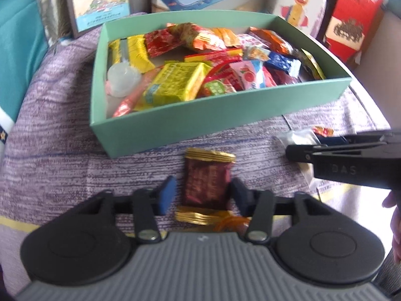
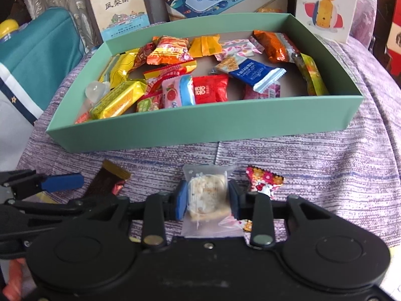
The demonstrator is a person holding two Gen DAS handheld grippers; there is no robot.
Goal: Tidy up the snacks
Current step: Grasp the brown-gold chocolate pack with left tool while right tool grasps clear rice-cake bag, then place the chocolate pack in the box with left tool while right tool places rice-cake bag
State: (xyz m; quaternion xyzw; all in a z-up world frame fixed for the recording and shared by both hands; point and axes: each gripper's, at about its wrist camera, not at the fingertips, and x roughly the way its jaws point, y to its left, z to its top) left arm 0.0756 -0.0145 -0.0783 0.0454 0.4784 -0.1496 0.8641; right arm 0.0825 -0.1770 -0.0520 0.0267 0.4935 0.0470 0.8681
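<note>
Both views look forward and steeply down along their own gripper's fingers, from close above a purple woven cloth (image 1: 62,138). The left wrist view faces the green box (image 1: 175,130) at 12 o'clock, its near corner close ahead, with the right gripper (image 1: 290,154) entering at 3 o'clock. The right wrist view sits a little further right, facing the same green box (image 2: 200,128) more squarely; the left gripper (image 2: 80,188) enters at 9 o'clock. Both share the box, the cloth in front of it, and the upright picture boxes (image 2: 120,7) behind at 12 o'clock.
</note>
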